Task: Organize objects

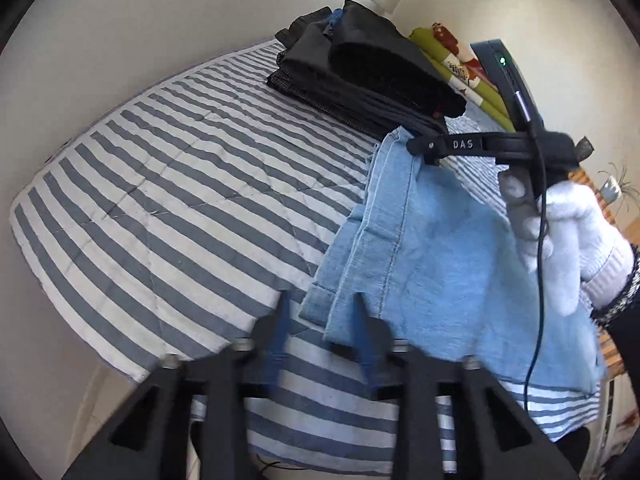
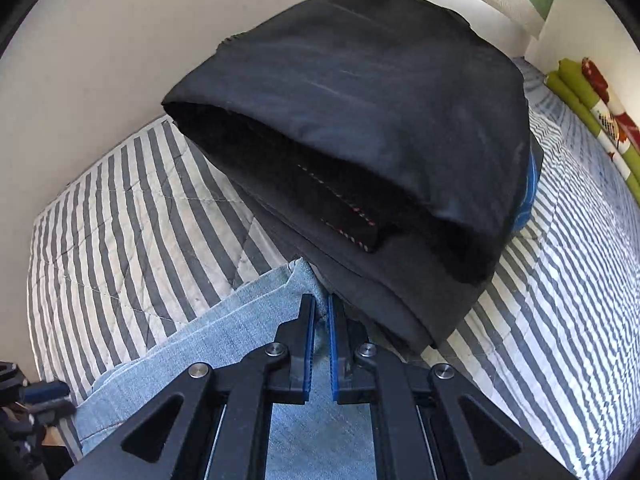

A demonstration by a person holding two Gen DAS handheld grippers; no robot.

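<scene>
A light blue denim garment [image 1: 440, 248] lies partly on the striped bed cover [image 1: 160, 184], its far corner lifted. My right gripper [image 2: 318, 312] is shut on a fold of that denim [image 2: 248, 332], right in front of a stack of folded dark clothes [image 2: 360, 120]. In the left wrist view the right gripper [image 1: 416, 150] pinches the denim's top corner, held by a white-gloved hand [image 1: 576, 232]. My left gripper [image 1: 322, 300] stands open at the denim's near corner; the corner lies between the blue pads [image 1: 280, 332] without being pressed.
The dark clothes stack [image 1: 360, 76] sits at the far side of the bed by the wall. A green patterned cloth [image 1: 452, 60] lies along the head end. A wooden surface with a potted plant [image 1: 612, 188] stands to the right of the bed.
</scene>
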